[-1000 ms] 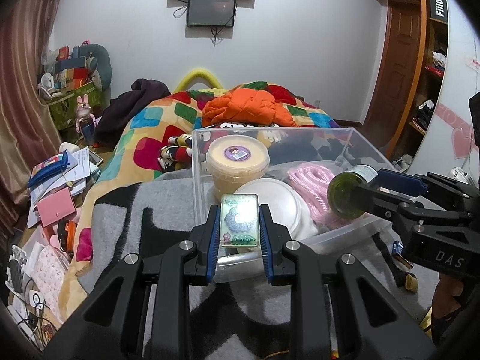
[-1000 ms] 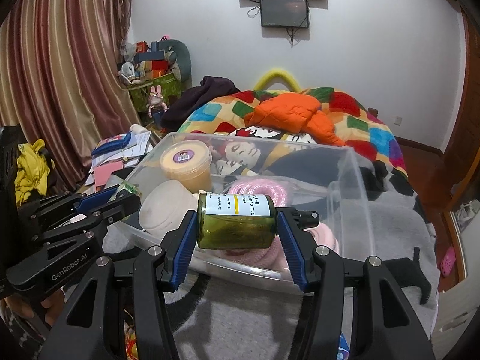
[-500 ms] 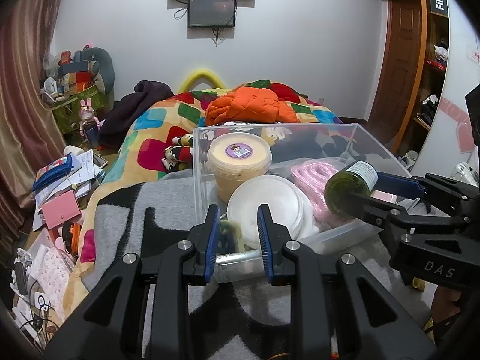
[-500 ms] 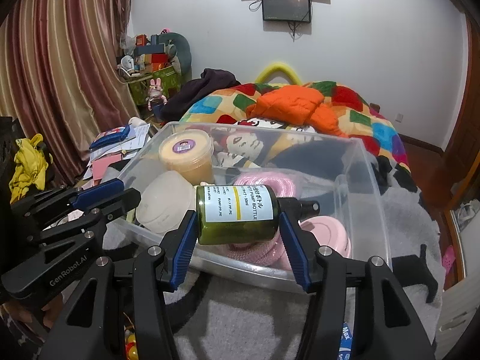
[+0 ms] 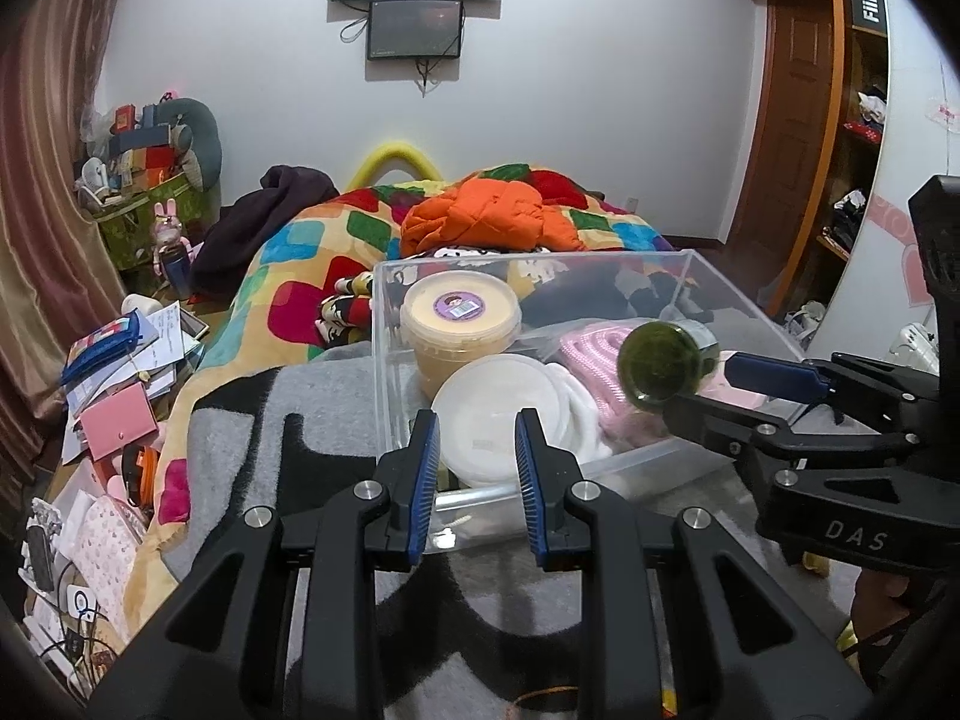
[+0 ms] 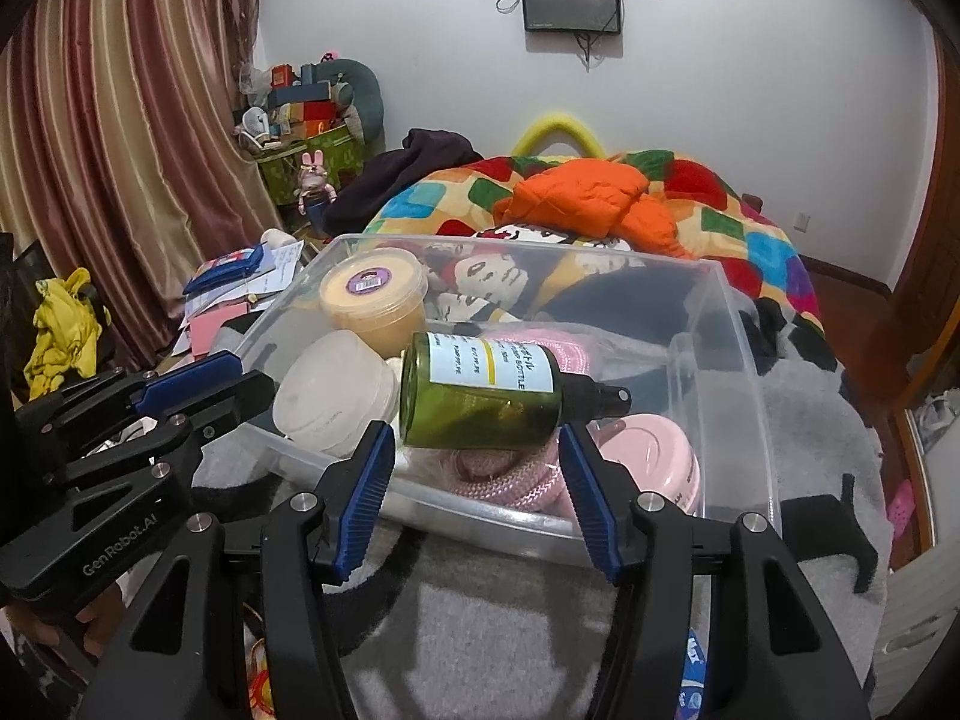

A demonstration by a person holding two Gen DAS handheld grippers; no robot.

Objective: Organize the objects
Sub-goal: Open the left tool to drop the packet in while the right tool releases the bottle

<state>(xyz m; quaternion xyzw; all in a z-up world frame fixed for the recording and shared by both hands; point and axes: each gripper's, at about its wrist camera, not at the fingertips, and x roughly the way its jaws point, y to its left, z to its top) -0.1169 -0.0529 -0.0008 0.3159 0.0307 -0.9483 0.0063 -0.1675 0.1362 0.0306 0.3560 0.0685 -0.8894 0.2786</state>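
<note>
A clear plastic box [image 5: 384, 360] [image 6: 744, 420] stands on a grey blanket. It holds a yellow tub [image 5: 459, 324], a white lidded container [image 5: 498, 414], a pink rope [image 6: 516, 480] and a pink round case [image 6: 648, 462]. A green spray bottle [image 6: 480, 402] [image 5: 660, 369] lies tilted on the rope. It is just past the tips of my right gripper [image 6: 477, 429], whose jaws are open either side of it. My left gripper [image 5: 474, 450] hangs at the box's near wall, jaws drawn close and empty. The small green card is hidden.
Behind the box, a patchwork quilt [image 5: 312, 252] with an orange jacket [image 5: 480, 216] on it covers the bed. Papers and a pink wallet [image 5: 114, 429] litter the left side by the curtain [image 6: 120, 120]. A wooden door [image 5: 792, 120] and shelves are at the right.
The green card dropped out of my left jaws and out of sight. My right jaws widened a little, and the bottle tipped out of their grip onto the pink rope.
</note>
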